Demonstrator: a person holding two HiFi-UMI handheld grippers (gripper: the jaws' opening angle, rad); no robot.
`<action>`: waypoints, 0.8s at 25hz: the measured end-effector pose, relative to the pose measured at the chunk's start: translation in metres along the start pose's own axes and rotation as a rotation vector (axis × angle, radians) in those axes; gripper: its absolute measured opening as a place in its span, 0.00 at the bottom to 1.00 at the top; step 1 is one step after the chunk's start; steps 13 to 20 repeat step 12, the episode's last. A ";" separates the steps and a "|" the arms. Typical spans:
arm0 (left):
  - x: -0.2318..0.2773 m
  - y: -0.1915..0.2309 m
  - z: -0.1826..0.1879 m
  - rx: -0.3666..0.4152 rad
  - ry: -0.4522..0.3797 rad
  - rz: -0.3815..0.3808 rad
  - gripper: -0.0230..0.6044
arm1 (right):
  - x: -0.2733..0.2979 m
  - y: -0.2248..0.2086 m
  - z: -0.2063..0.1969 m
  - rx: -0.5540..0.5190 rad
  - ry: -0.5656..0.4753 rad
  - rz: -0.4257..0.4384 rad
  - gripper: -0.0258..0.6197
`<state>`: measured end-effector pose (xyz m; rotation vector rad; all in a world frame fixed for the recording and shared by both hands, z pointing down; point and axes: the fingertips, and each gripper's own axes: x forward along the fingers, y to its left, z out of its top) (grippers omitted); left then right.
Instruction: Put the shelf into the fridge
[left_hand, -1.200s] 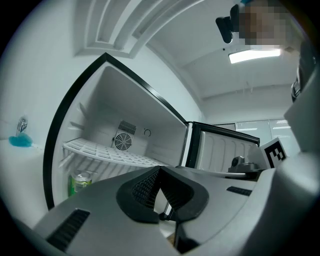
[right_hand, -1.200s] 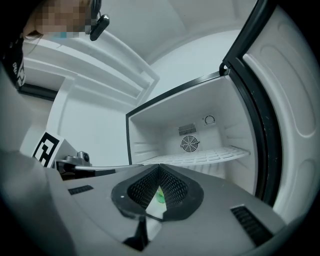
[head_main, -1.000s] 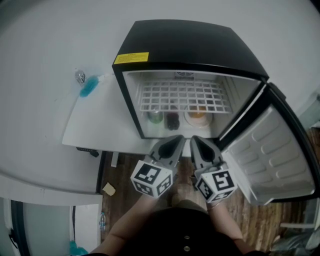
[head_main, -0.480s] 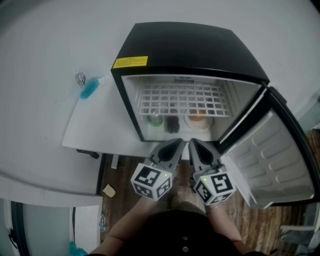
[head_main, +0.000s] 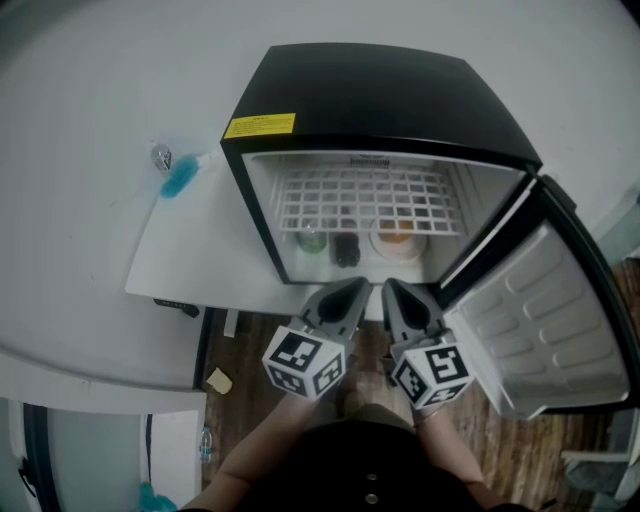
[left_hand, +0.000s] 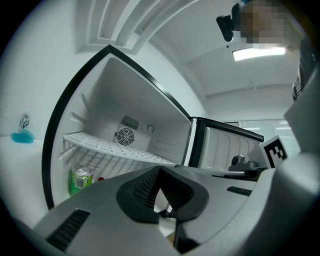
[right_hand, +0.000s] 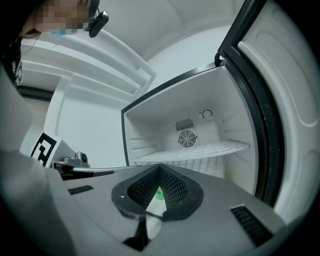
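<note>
The shelf (head_main: 365, 197) sits inside the fridge (head_main: 380, 95), in the upper part of the compartment. As far as the pictures show, its side edges rest on the ledges of the left and right walls. It lies flat and level. Its long axis runs side to side across the fridge's width, its front edge faces the open doorway and its back edge is near the fan grille on the rear wall. Under it on the fridge floor stand a green can (head_main: 312, 238), a dark item (head_main: 346, 247) and something orange (head_main: 397, 238).

The left gripper (head_main: 340, 300) and the right gripper (head_main: 400, 300) hang side by side just in front of the doorway, off the front edge of the worktop (head_main: 190, 250) and clear of the shelf. Each has its jaws pressed together at the tips with nothing between them.

The placing looks done. At most a check that the shelf is seated remains. The door (head_main: 540, 310) stands wide open to the right.
</note>
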<state>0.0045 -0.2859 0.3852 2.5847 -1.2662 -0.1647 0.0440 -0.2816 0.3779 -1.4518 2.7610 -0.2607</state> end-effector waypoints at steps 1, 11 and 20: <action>0.000 0.000 0.000 -0.002 0.000 0.001 0.05 | 0.000 -0.001 0.000 0.000 0.000 -0.001 0.05; -0.002 0.007 -0.002 -0.028 -0.004 0.019 0.05 | 0.001 -0.002 -0.002 0.008 0.011 0.007 0.05; -0.002 0.007 -0.002 -0.031 -0.004 0.019 0.05 | 0.001 -0.001 -0.002 0.007 0.013 0.012 0.05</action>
